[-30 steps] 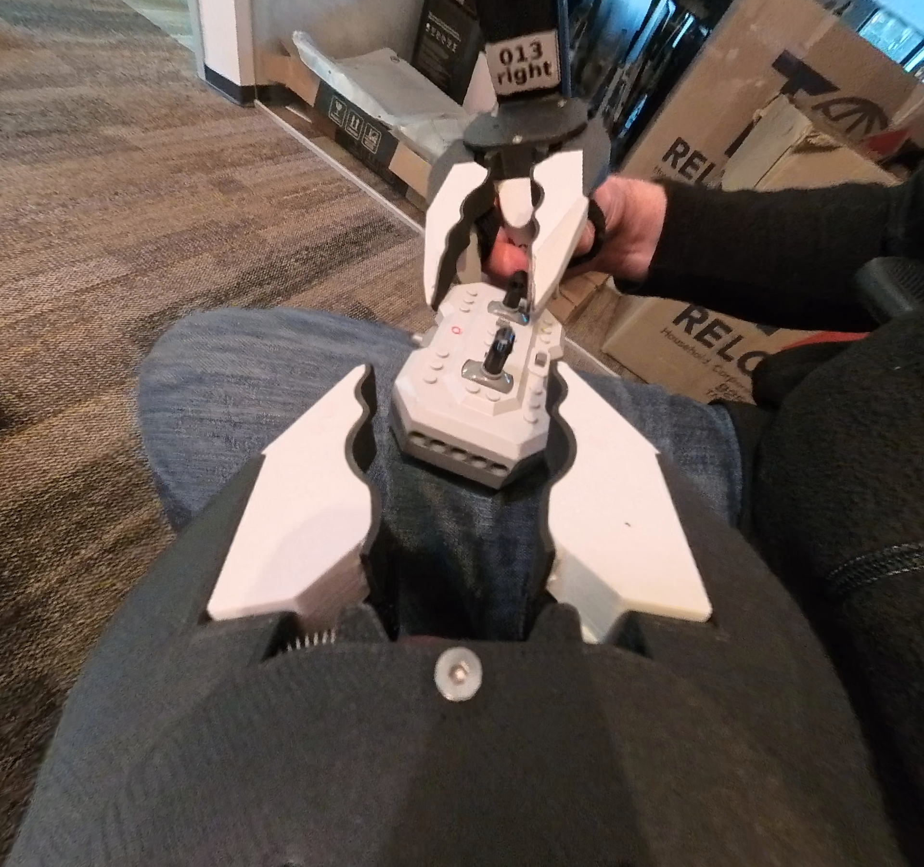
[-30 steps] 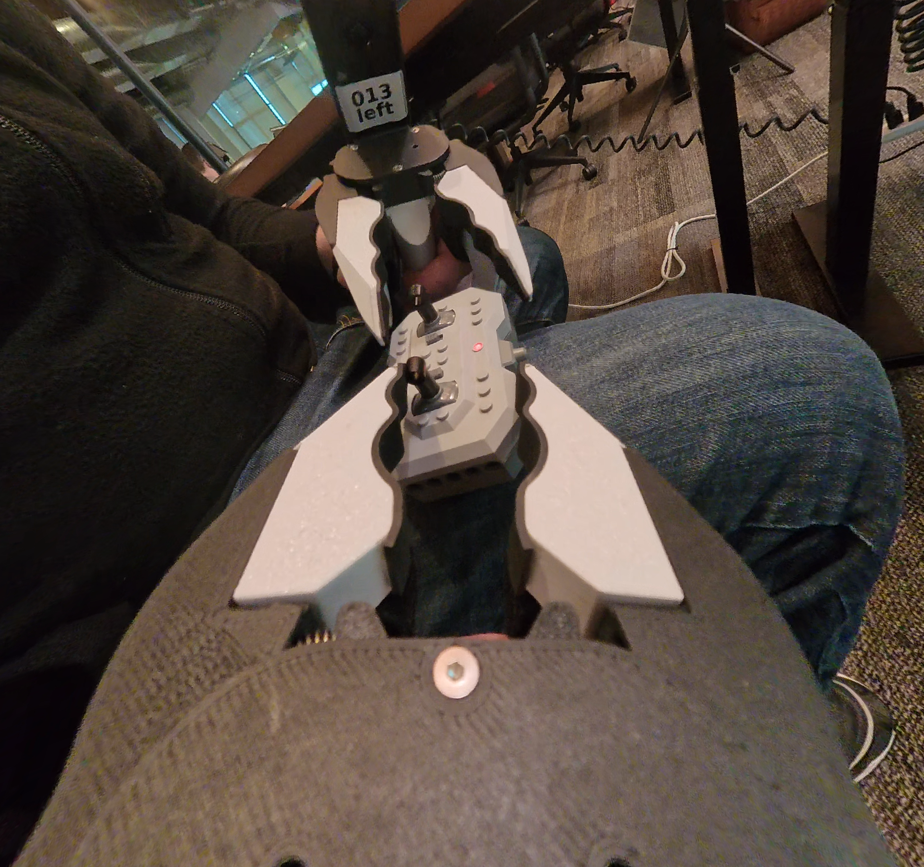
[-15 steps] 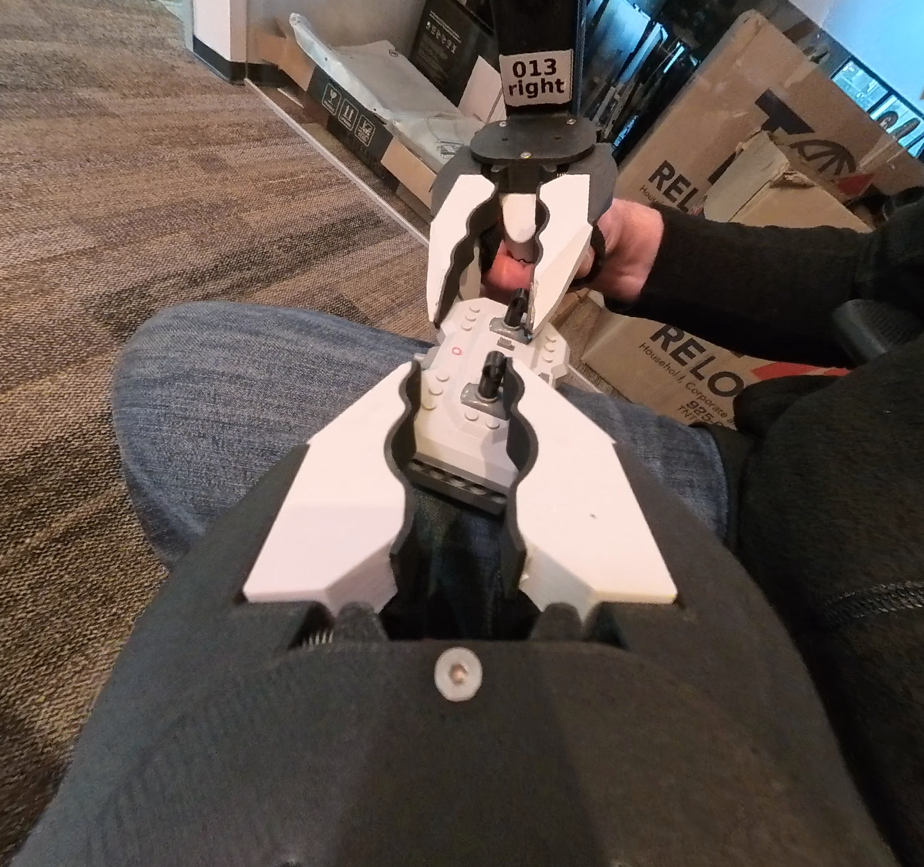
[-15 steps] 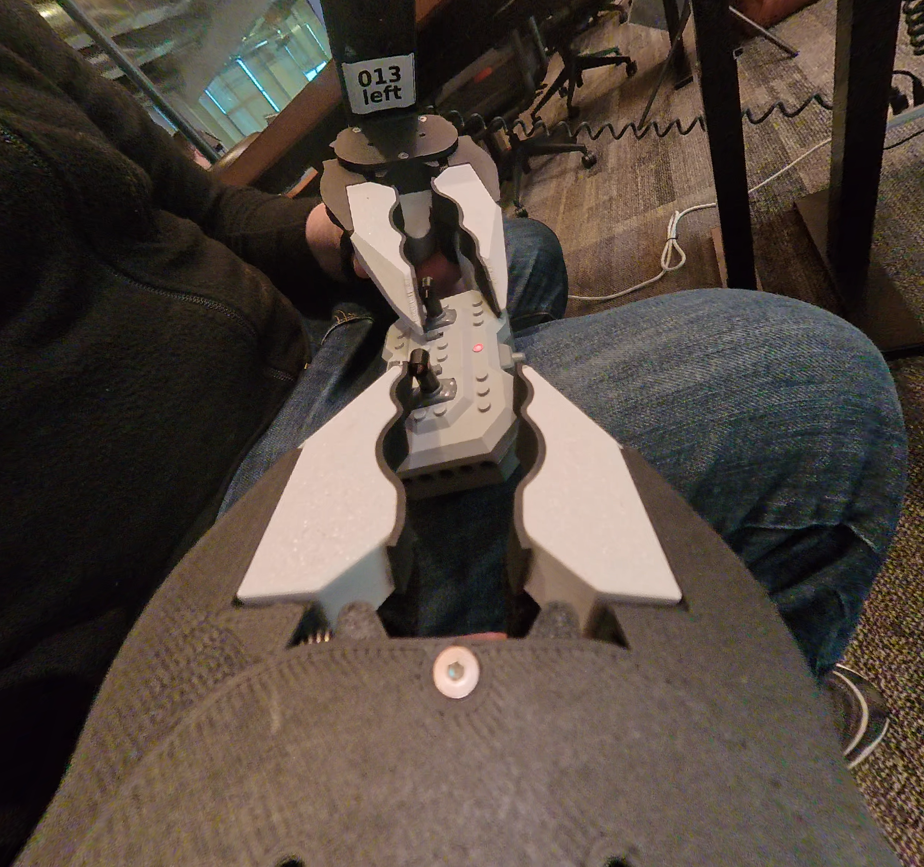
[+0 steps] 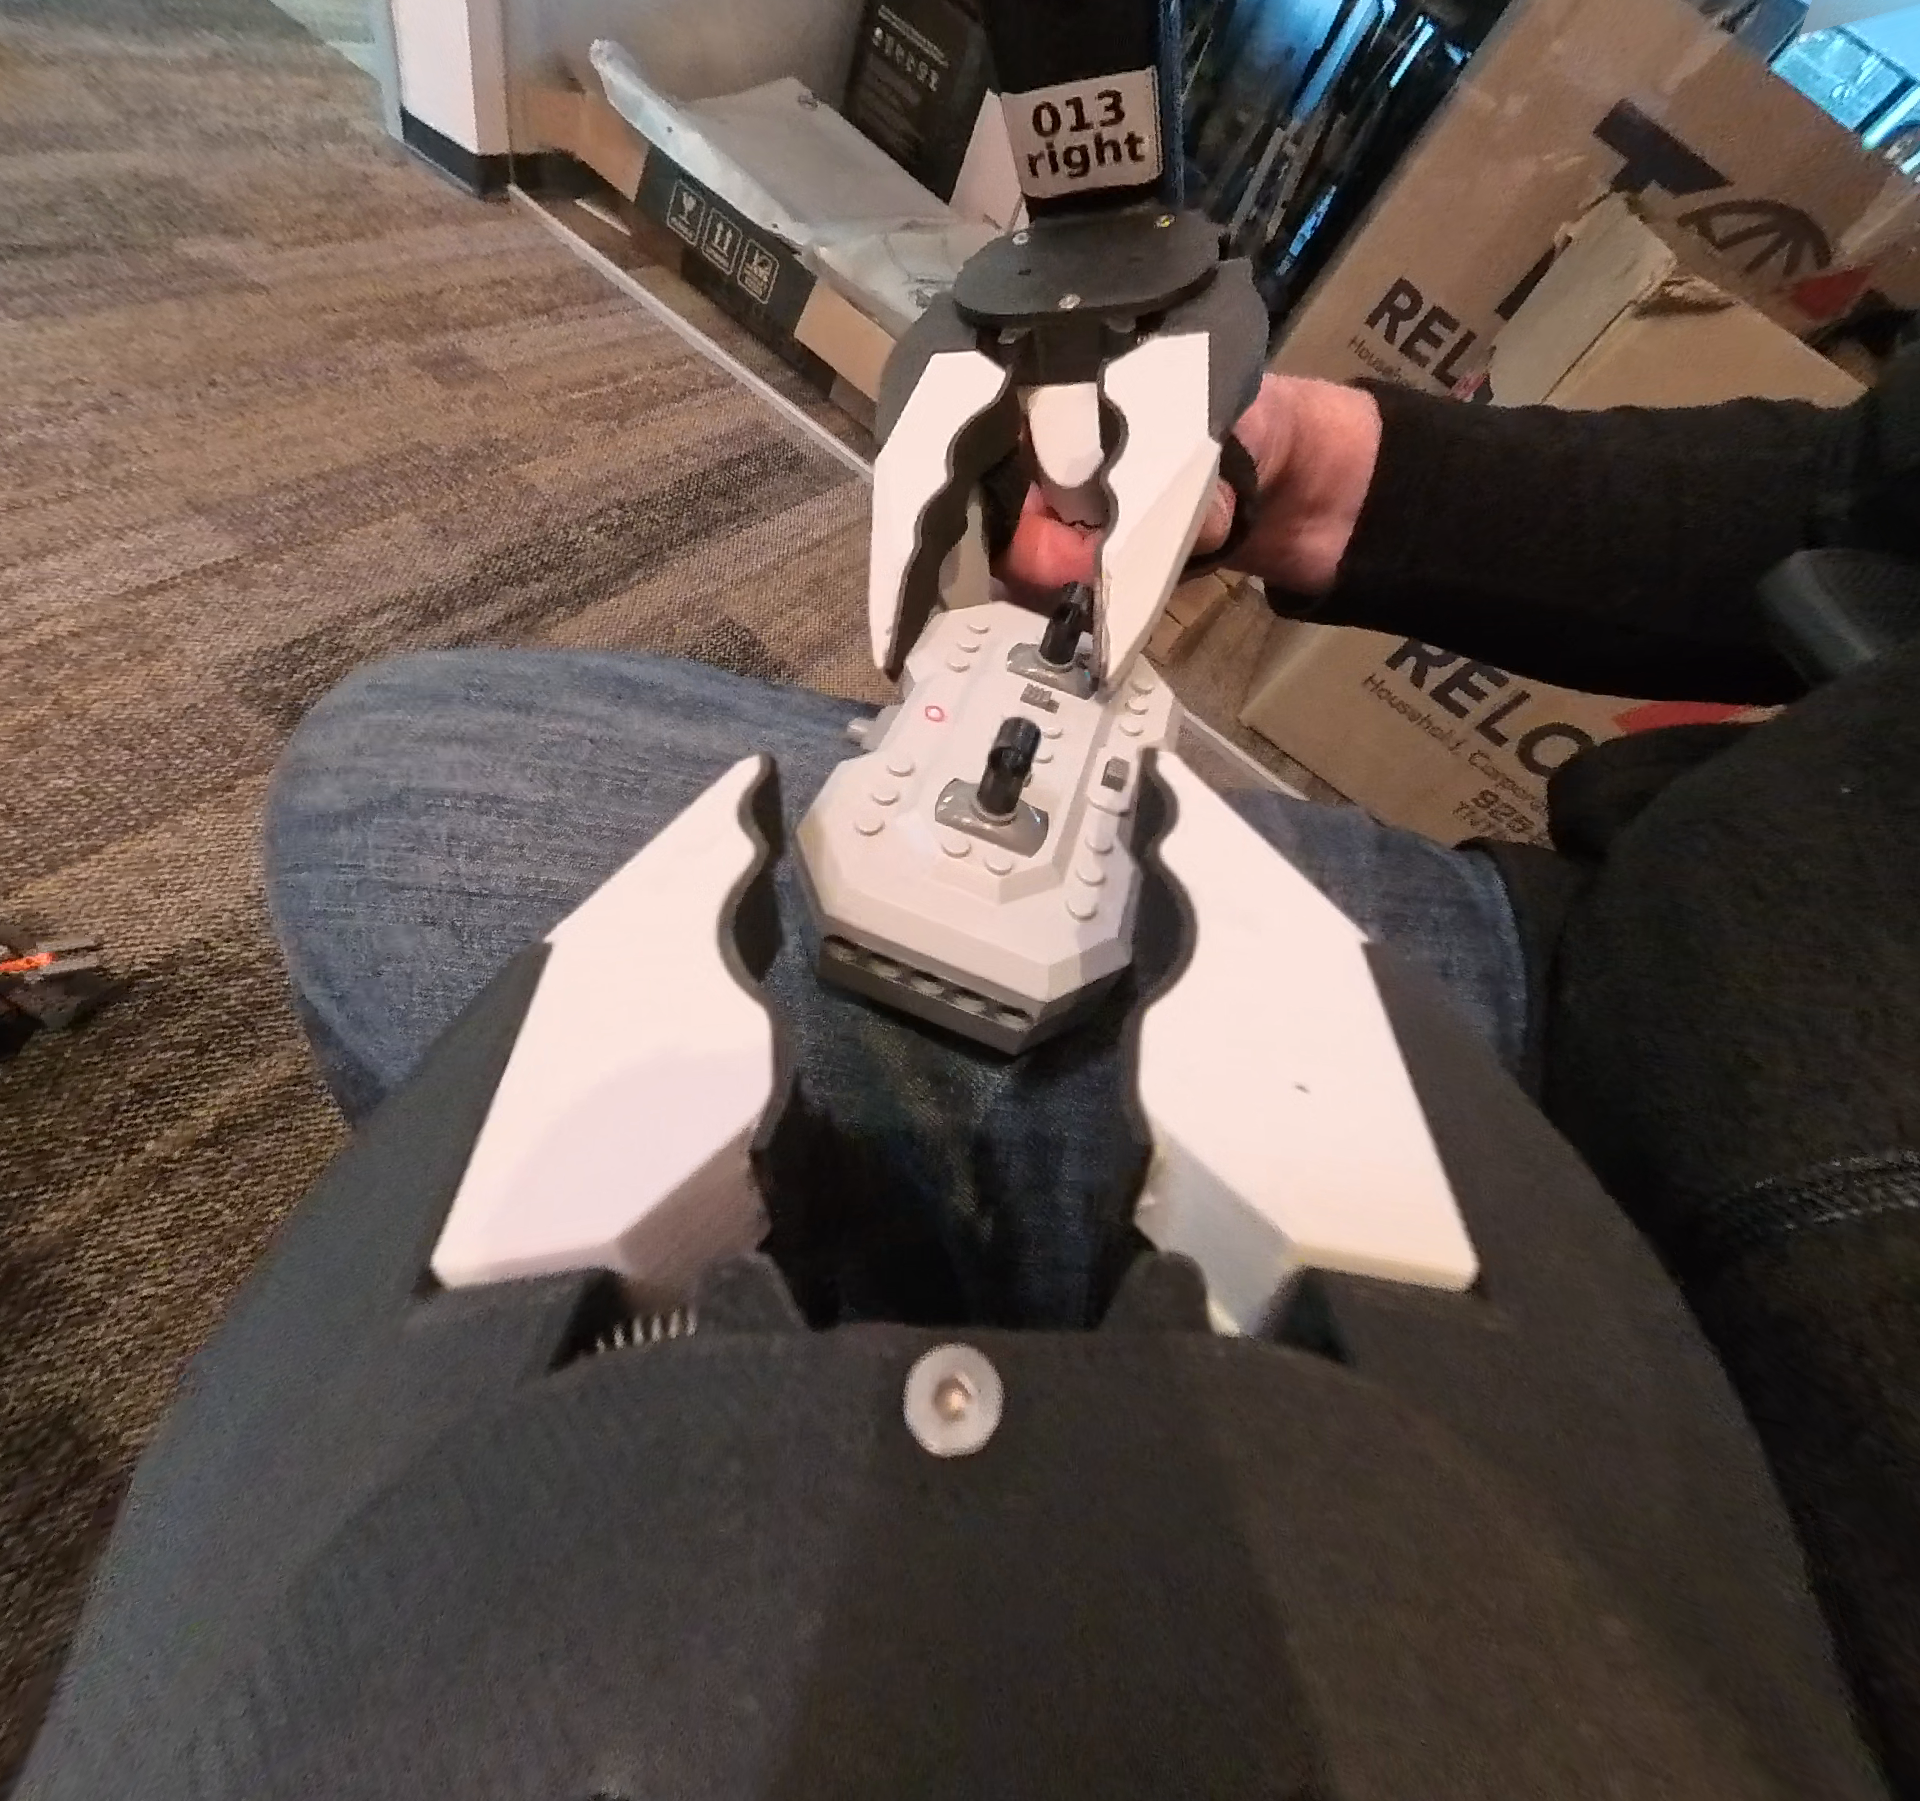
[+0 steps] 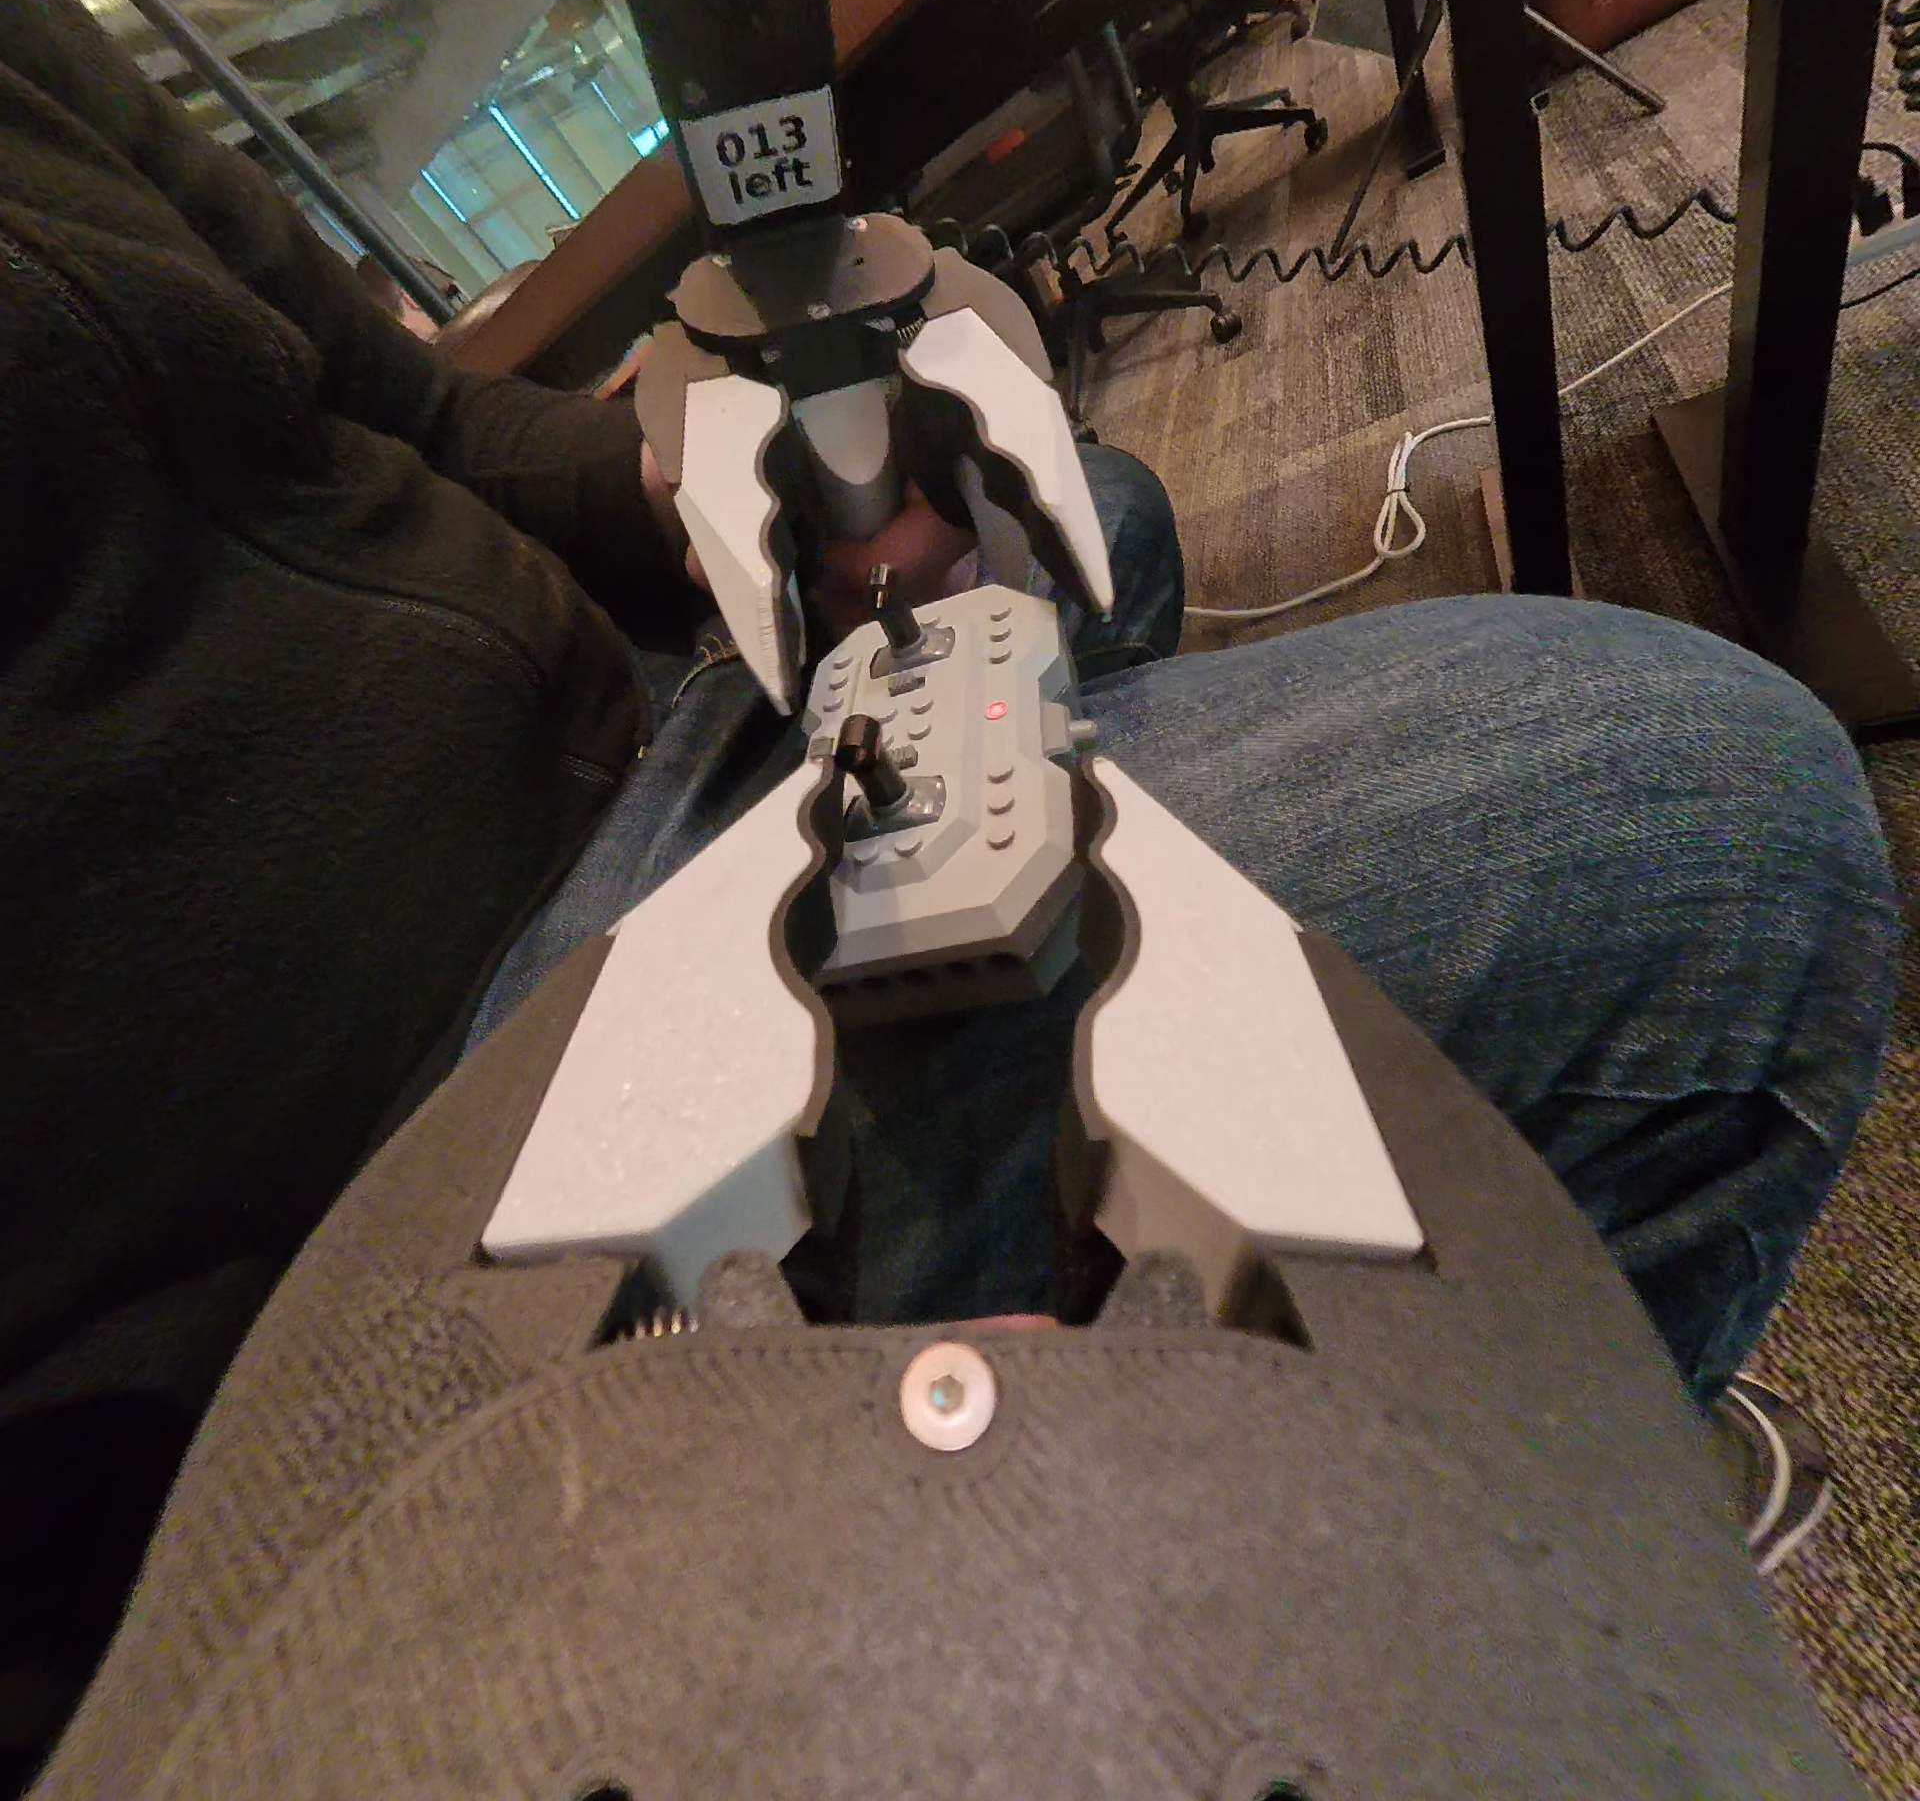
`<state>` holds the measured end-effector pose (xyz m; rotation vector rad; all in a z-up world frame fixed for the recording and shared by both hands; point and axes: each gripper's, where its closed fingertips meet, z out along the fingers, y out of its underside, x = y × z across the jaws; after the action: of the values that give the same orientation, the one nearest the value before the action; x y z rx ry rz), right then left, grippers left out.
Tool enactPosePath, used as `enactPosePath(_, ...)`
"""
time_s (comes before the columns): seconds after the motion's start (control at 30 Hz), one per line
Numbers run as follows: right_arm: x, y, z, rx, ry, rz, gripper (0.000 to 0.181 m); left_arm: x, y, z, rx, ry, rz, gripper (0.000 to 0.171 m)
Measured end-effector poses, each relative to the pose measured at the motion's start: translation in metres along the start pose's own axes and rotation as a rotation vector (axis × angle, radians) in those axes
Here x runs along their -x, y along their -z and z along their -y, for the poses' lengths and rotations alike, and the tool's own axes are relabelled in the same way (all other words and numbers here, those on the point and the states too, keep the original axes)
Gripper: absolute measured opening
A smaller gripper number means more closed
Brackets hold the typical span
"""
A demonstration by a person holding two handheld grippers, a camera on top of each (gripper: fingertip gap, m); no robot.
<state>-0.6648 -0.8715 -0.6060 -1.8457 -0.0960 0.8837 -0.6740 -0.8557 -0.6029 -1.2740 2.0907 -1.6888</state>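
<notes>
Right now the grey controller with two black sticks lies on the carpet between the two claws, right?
Not quite: the grey controller sits on the person's denim lap, not the carpet, as the left wrist view shows. It does lie between the left claw and right claw.

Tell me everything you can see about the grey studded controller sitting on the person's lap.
The grey remote controller is a flat, angular plastic block with rows of round studs, a darker grey underside and a small red light. Two black stick levers rise from grey plates on its top, one near each end. It lies flat on a jeans-clad thigh. The left gripper stands open around one end; its right finger looks against the side. The right gripper brackets the other end, seemingly gripping both sides.
</notes>
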Motion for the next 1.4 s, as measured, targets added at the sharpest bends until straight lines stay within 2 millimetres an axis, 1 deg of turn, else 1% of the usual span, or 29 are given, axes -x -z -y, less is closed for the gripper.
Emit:
enactPosePath(0.03, 0.0, -0.001, -0.001, 0.009, 0.007, -0.008, 0.043, -0.001, 0.0, -0.001, 0.003, -0.03, 0.01, 0.061)
enactPosePath(0.1, 0.001, 0.0, 0.001, 0.002, 0.015, -0.016, 0.042, -0.008, -0.001, -0.002, 0.011, -0.088, -0.001, 0.058)
enactPosePath(0.13, 0.001, 0.0, 0.002, -0.002, 0.025, -0.028, 0.041, -0.011, 0.0, 0.0, -0.005, -0.141, 0.009, 0.055)
enactPosePath(0.17, 0.001, 0.001, 0.003, -0.003, 0.04, -0.042, 0.04, -0.013, -0.001, -0.003, 0.009, -0.191, 0.012, 0.053)
enactPosePath(0.23, 0.003, 0.002, 0.005, -0.008, 0.076, -0.068, 0.038, -0.011, -0.001, -0.006, 0.028, -0.274, 0.047, 0.047)
enactPosePath(0.33, 0.006, 0.005, 0.006, -0.015, 0.121, -0.1, 0.037, -0.011, -0.001, -0.005, 0.021, -0.288, 0.051, 0.047)
enactPosePath(0.4, 0.018, 0.008, 0.012, -0.047, 0.187, -0.1, 0.035, -0.012, -0.001, -0.006, 0.028, -0.32, 0.06, 0.047)
enactPosePath(0.43, 0.022, 0.009, 0.012, -0.036, 0.22, -0.104, 0.032, -0.012, -0.001, -0.005, 0.025, -0.325, 0.065, 0.047)
enactPosePath(0.47, 0.023, 0.007, 0.007, 0.003, 0.249, -0.122, 0.031, -0.013, -0.001, -0.005, 0.022, -0.334, 0.071, 0.043)
enactPosePath(0.53, 0.024, 0.003, -0.002, 0.059, 0.291, -0.143, 0.031, -0.013, -0.003, -0.004, 0.013, -0.339, 0.086, 0.039)
enactPosePath(0.67, 0.02, 0.004, -0.001, 0.035, 0.294, -0.173, 0.013, -0.017, -0.005, -0.004, 0.009, -0.372, 0.094, 0.038)
enactPosePath(0.73, 0.02, 0.004, -0.001, 0.037, 0.309, -0.19, 0.007, -0.019, -0.005, -0.005, 0.007, -0.398, 0.101, 0.038)
enactPosePath(0.9, 0.02, 0.005, -0.003, 0.049, 0.378, -0.224, 0.006, -0.021, -0.006, -0.006, 0.001, -0.417, 0.102, 0.037)
enactPosePath(1.0, 0.021, 0.006, -0.006, 0.062, 0.419, -0.239, 0.005, -0.024, -0.008, -0.007, -0.01, -0.422, 0.1, 0.032)
enactPosePath(1.2, 0.022, 0.007, -0.007, 0.066, 0.443, -0.252, 0.005, -0.025, -0.009, -0.007, -0.02, -0.423, 0.098, 0.032)
enactPosePath(1.27, 0.022, 0.008, -0.004, 0.056, 0.41, -0.245, 0.005, -0.024, -0.009, -0.005, -0.026, -0.41, 0.099, 0.034)
enactPosePath(1.3, 0.022, 0.008, -0.004, 0.057, 0.385, -0.234, 0.01, -0.023, -0.009, -0.004, -0.026, -0.405, 0.101, 0.035)
enactPosePath(1.33, 0.02, 0.008, -0.003, 0.057, 0.36, -0.233, 0.013, -0.021, -0.009, -0.004, -0.027, -0.389, 0.106, 0.037)
enactPosePath(1.37, 0.017, 0.008, -0.004, 0.061, 0.327, -0.239, 0.013, -0.019, -0.009, -0.002, -0.03, -0.364, 0.111, 0.044)
enactPosePath(1.4, 0.016, 0.008, -0.005, 0.065, 0.31, -0.229, 0.006, -0.017, -0.01, -0.003, -0.025, -0.336, 0.108, 0.055)
